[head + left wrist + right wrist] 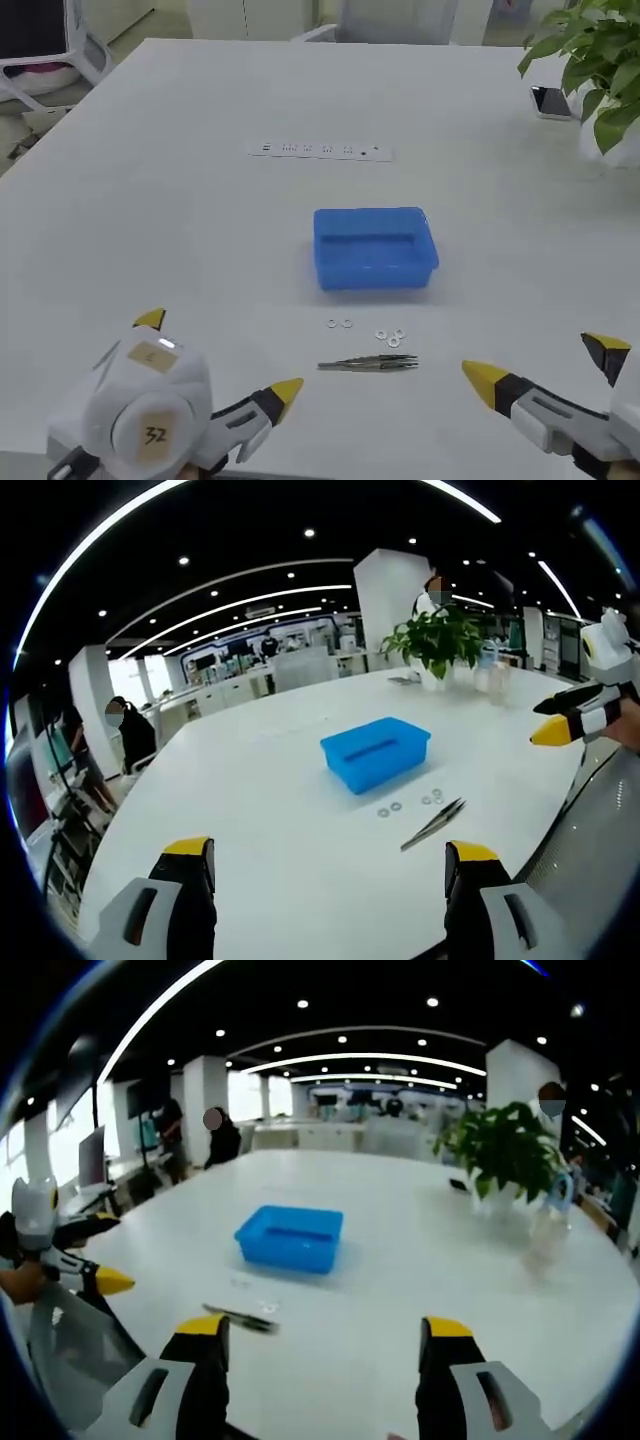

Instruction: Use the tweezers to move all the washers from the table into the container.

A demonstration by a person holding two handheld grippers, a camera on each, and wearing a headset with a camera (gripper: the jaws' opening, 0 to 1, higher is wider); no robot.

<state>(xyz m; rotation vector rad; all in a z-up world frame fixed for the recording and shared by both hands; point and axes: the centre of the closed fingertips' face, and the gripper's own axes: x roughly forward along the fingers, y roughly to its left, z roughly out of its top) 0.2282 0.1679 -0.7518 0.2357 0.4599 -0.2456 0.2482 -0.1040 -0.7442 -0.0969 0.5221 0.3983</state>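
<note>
White-bodied left gripper (218,355) w/ yellow-tipped jaws spread wide, empty, low at near left; matching right gripper (545,363) likewise agape, empty, near right, both pointing fwd.

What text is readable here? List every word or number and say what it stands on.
"32": on a round sticker on the left gripper.
A second label on top of that gripper: too blurred to read.
The strip set in the table: marks too small to read.
Nothing else is legible.
</note>
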